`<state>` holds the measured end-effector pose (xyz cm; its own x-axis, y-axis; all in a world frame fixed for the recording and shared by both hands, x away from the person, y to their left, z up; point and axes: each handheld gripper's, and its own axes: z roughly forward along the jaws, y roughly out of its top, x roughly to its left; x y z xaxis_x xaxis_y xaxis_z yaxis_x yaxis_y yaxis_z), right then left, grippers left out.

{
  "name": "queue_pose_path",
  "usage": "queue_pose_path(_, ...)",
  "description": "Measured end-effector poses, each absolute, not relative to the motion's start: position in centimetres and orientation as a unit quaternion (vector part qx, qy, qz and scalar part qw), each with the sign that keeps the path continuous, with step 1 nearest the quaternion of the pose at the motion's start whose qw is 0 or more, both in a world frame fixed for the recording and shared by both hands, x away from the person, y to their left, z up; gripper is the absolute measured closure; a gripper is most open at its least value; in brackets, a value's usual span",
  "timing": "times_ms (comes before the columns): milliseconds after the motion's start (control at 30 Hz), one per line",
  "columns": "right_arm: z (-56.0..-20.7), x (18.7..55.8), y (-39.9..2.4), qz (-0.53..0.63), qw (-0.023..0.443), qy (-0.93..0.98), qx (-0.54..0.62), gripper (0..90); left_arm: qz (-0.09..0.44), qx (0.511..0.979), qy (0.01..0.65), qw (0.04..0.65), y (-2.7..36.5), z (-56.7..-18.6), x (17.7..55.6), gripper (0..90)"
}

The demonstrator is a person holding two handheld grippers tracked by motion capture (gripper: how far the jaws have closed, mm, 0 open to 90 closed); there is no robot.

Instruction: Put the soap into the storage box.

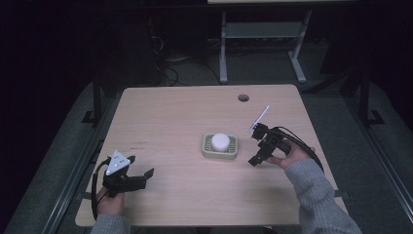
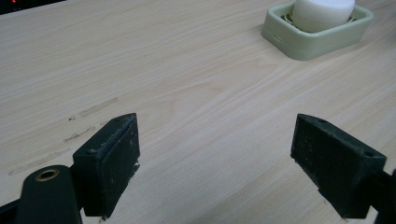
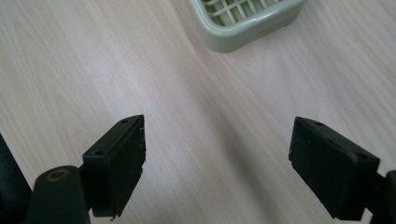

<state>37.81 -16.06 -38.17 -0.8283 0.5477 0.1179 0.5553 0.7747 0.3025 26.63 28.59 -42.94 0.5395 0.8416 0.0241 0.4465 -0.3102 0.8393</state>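
A pale green soap dish [image 1: 208, 152] stands right of the table's middle, with a round white soap [image 1: 220, 141] on its grid. My right gripper [image 1: 254, 145] hovers just right of the dish, open and empty, jaws pointing towards it. In the right gripper view the dish's corner [image 3: 243, 23] lies ahead of the open right gripper [image 3: 217, 158], over bare wood. My left gripper [image 1: 140, 168] rests low near the front left of the table, open and empty. In the left gripper view the dish [image 2: 322, 44] and soap [image 2: 322, 11] sit far ahead to the right of the left gripper [image 2: 219, 154].
The light wooden table [image 1: 170, 112] has a round cable hole [image 1: 243, 97] near its far edge and faint scuff marks [image 1: 139, 144] left of centre. A second desk's white legs [image 1: 223, 48] stand behind on the dark floor.
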Motion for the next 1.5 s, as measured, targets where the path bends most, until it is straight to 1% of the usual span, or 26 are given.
queue_pose_path(867, -38.8, 34.9, -20.3, -0.177, 0.010, -0.928, -0.328, 18.2, 0.239, 0.774, 0.416, 0.413, 28.6, -42.9, 26.6, 15.2)
queue_pose_path(1500, -40.2, 32.4, -22.4, -0.187, 0.010, -0.921, -0.342, 18.8, 0.240, 0.775, 0.414, 0.412, 28.5, -43.0, 26.6, 15.2)
